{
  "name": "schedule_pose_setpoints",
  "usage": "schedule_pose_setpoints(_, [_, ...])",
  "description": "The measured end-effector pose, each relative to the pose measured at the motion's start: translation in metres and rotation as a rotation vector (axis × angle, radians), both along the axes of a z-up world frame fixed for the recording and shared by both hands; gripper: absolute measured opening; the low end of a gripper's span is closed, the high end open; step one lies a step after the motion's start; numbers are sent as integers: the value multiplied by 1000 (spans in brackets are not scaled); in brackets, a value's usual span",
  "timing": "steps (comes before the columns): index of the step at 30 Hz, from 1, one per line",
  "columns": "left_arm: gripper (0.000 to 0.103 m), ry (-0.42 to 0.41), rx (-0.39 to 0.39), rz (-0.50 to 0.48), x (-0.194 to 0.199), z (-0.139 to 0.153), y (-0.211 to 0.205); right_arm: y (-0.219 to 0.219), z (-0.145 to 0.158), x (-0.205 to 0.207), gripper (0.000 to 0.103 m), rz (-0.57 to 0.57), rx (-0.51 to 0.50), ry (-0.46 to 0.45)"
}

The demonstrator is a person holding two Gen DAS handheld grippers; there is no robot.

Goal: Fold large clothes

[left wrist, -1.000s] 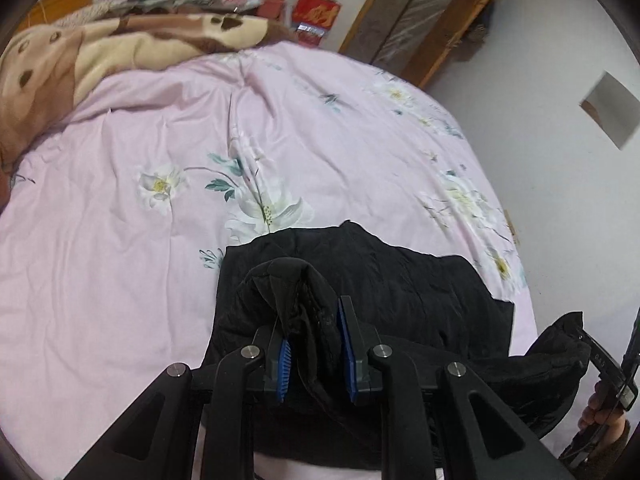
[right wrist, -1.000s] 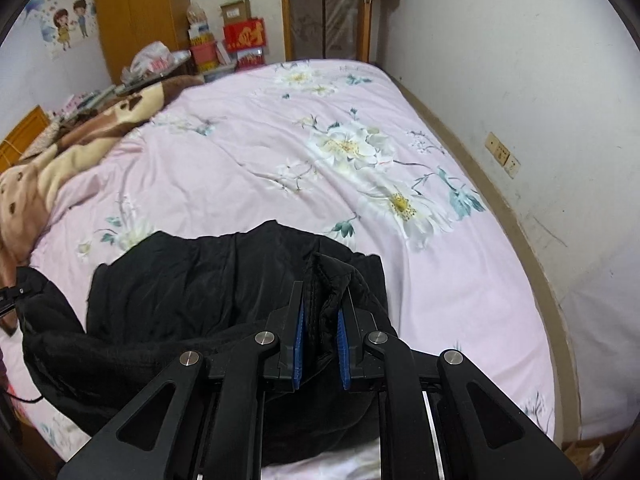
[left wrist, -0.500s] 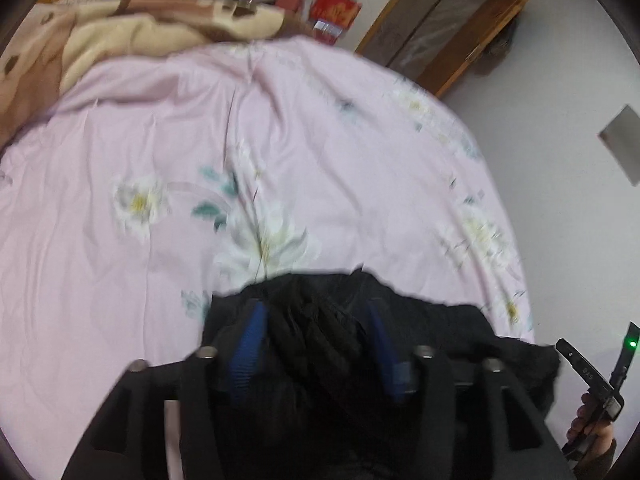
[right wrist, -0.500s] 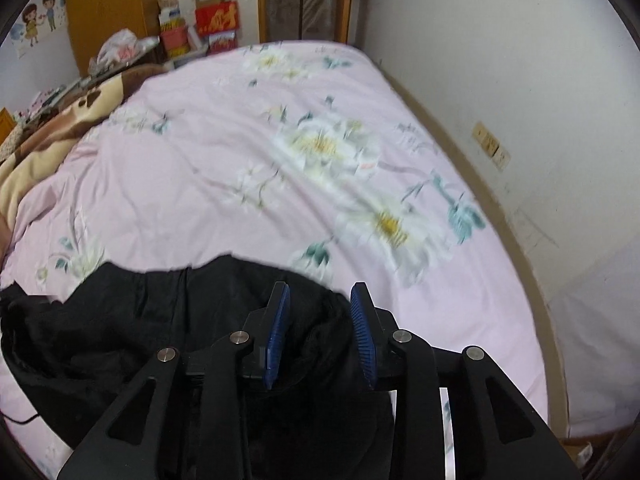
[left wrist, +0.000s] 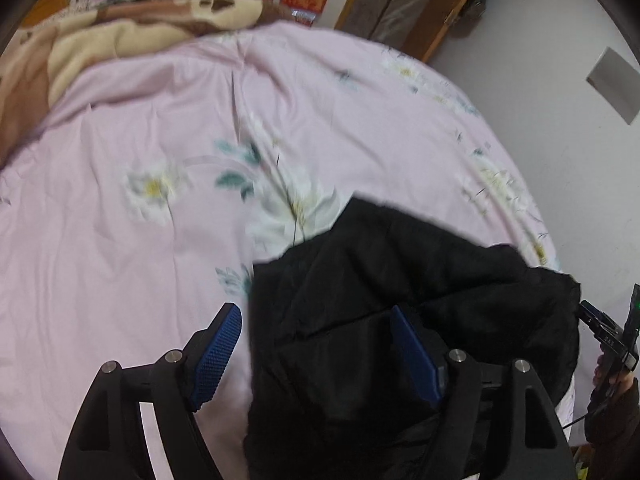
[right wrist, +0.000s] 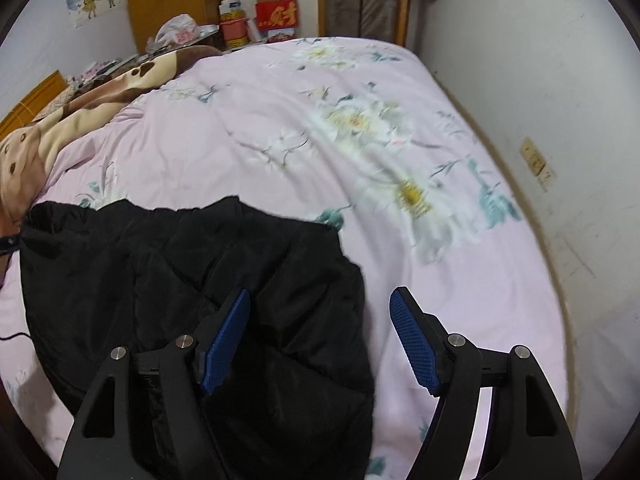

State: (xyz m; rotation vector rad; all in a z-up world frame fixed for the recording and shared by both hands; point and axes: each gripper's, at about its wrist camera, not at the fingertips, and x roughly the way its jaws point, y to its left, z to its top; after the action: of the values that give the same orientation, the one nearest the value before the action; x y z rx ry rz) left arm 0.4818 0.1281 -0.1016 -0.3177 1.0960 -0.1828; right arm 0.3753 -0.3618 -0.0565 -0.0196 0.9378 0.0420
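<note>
Both pinches on black jacket just released: left gripper and right gripper fingers opening, now spread, garment lying bunched on bed; fold apparently laid, smoothing outstanding.

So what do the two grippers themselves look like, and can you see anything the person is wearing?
Both match: the left gripper and right gripper have matte black angular arms with triangular cutouts, round silver bolt heads at the pivots, and flat blue pads with a fine dimpled texture. In the left wrist view, a dark brownish sleeve shows at the right edge, with a thin black cable nearby.
</note>
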Motion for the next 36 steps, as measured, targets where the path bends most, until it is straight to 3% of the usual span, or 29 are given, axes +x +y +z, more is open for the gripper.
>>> schedule_pose_setpoints(4, [76,42,-39,-11,8,-21,-13,-6,-17,11,72,-19,115,31])
schedule_pose_setpoints(5, [75,47,-26,0,9,-22,-15,-8,-19,14,67,-31,148,30])
schedule_pose_setpoints(6, [69,37,-19,17,9,-22,-16,-8,-20,14,61,-44,154,30])
schedule_pose_setpoints(7, [64,24,-12,24,8,-21,-17,-7,-21,15,47,-63,155,32])
schedule_pose_setpoints(8, [47,18,6,25,7,-20,-17,-5,-20,15,33,-66,154,32])
schedule_pose_setpoints(9, [31,15,23,15,7,-18,-19,-3,-19,14,25,-64,147,28])
schedule_pose_setpoints(11, [22,3,61,6,7,-11,-21,2,-8,10,14,-48,105,-25])
schedule_pose_setpoints(13, [18,-48,78,13,6,1,-18,3,8,4,13,-52,79,-97])
schedule_pose_setpoints(15, [18,-104,42,48,7,15,-9,1,25,1,13,-63,91,-168])
schedule_pose_setpoints(18, [18,-116,42,73,15,15,-7,7,33,11,13,-58,44,-195])
schedule_pose_setpoints(20, [18,-73,98,64,24,-3,-15,11,22,24,13,-58,1,-163])
schedule_pose_setpoints(23, [20,2,135,60,35,-36,-24,11,-18,46,15,-94,-37,-27])
schedule_pose_setpoints(27, [21,16,181,27,38,-52,-33,16,-57,58,17,-95,-108,79])
schedule_pose_setpoints(32, [24,45,185,32,41,-63,-34,18,-75,68,20,-90,-137,170])
schedule_pose_setpoints(35, [26,28,221,34,41,-59,-38,22,-75,71,23,-92,-175,196])
schedule_pose_setpoints(36, [27,23,199,54,39,-54,-35,22,-73,71,24,-100,-181,200])
